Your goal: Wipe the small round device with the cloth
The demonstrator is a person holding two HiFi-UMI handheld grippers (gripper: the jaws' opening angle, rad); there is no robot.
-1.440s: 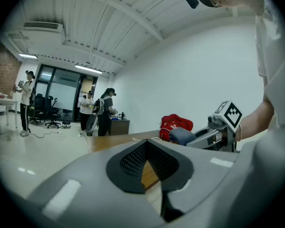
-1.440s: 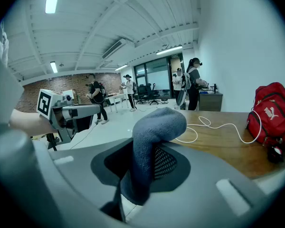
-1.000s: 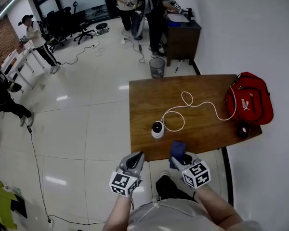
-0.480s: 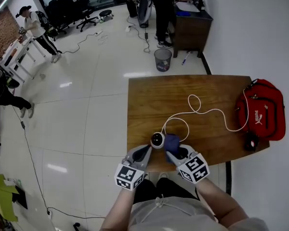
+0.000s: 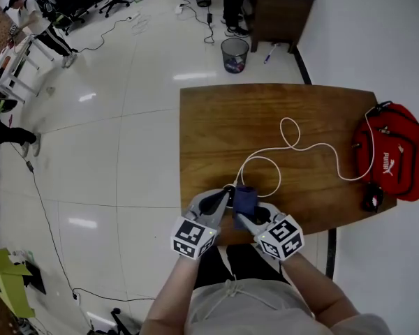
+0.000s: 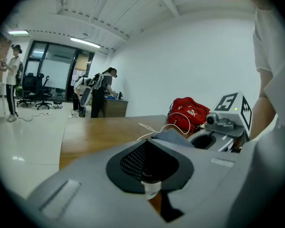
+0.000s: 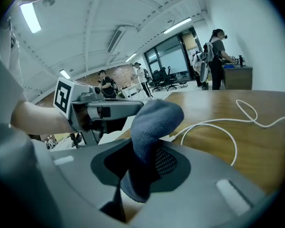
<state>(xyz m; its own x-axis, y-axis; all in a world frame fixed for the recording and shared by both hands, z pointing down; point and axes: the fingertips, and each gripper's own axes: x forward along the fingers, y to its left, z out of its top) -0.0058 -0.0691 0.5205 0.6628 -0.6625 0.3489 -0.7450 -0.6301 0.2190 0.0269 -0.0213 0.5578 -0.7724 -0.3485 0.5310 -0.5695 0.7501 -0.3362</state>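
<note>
The small round device (image 5: 229,188), white with a dark top, stands near the front edge of the wooden table (image 5: 223,124), mostly hidden by the tools. My left gripper (image 5: 218,199) is shut with nothing in it, its tips right at the device; in the left gripper view (image 6: 149,167) a white bit of the device (image 6: 152,190) shows just below the closed jaws. My right gripper (image 5: 246,217) is shut on a folded blue cloth (image 5: 245,199), which rests beside the device's right. The cloth (image 7: 154,120) sticks up out of the right gripper (image 7: 140,170).
A white cable (image 5: 293,145) loops from the device across the table to a red bag (image 5: 394,162) at the right edge. A small black object (image 5: 372,199) lies by the bag. Beyond the table are a waste bin (image 5: 234,53), a cabinet and people.
Both grippers have come forward and down from off the table's front edge to the device. The cloth has travelled with the right gripper and now lies against the device.
</note>
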